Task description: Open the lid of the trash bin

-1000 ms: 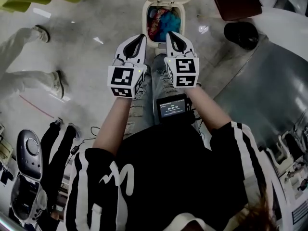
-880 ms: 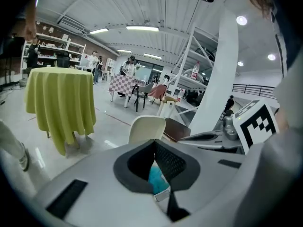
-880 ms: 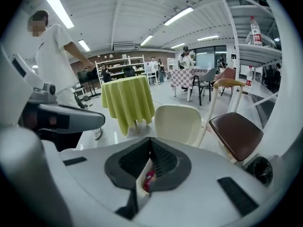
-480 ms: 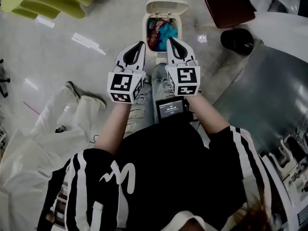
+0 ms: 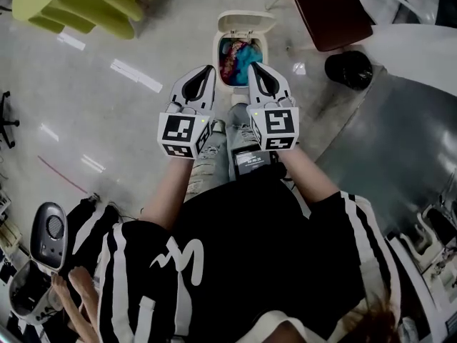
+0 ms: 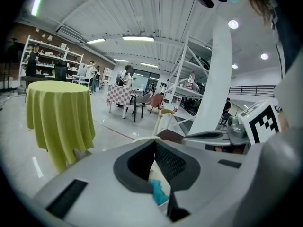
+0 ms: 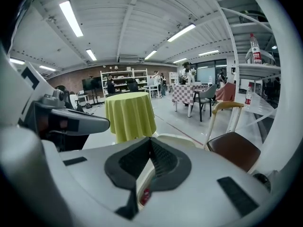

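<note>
Head view puts the trash bin [image 5: 216, 54] on the floor [image 5: 128, 120] at 12 o'clock from you, just beyond both tools. Its lid [image 5: 245, 21] is already tipped up and back on the 12 o'clock side, and bright blue and red waste [image 5: 240, 52] shows inside. The left hand-held gripper [image 5: 209, 68] and the right hand-held gripper [image 5: 255, 66] hang side by side above your legs [image 5: 213, 159], tips pointing at the bin's near rim but touching nothing. Each gripper view shows its pads brought together at the tip with nothing clamped (the blue behind the left pads is bin contents farther off, not a grasp).

I'd judge the opening as good as done, so what's left is making sure the lid rests fully back. If it needs a last nudge, set one closed tip against the lid's underside near its front edge and push slowly toward 12 o'clock. The bin looks light and the floor glossy, so a hard shove could slide or tip it. Keep the other tool clear of the rim at 6 o'clock. When you draw away, lift straight up so nothing catches the lid. Whether a pedal holds the lid up I cannot tell.
</note>
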Available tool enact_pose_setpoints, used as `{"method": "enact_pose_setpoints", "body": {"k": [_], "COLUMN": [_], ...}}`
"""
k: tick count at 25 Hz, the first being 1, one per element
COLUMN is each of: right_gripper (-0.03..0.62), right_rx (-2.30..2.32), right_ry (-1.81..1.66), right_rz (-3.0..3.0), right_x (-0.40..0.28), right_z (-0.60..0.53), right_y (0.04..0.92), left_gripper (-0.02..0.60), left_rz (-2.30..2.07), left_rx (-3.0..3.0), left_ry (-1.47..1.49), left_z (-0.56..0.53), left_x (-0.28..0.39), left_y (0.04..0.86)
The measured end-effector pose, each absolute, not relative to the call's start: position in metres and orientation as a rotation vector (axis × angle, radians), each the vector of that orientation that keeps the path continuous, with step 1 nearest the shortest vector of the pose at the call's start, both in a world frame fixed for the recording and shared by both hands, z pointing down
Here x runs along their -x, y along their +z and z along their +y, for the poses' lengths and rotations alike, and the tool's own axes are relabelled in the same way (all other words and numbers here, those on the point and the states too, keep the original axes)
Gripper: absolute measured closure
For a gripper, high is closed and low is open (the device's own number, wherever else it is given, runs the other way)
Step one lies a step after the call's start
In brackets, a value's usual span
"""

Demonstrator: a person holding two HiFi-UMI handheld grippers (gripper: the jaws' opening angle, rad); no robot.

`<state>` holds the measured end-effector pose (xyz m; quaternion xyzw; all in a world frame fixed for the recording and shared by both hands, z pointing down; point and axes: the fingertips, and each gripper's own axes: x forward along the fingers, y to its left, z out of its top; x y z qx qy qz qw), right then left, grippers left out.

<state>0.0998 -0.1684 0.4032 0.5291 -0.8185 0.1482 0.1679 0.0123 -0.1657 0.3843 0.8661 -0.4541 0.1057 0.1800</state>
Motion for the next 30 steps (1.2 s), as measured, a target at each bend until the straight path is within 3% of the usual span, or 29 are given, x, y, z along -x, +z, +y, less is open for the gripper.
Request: {"method": "enact_pose_setpoints", "body": {"k": [30], "right_gripper": [0.585], "right_rx": [-1.619], "right_ry": [0.188], "right_rz": [-2.464], "right_x": [-0.098], "right_z": [-0.177], "right_y": [0.288], "left_gripper": [0.572], "left_rz": [-1.355], "left_rx": [-2.611], "left_ry": [0.133], "left_z": [-0.183], "left_x": [0.007], "left_y": [0.279]}}
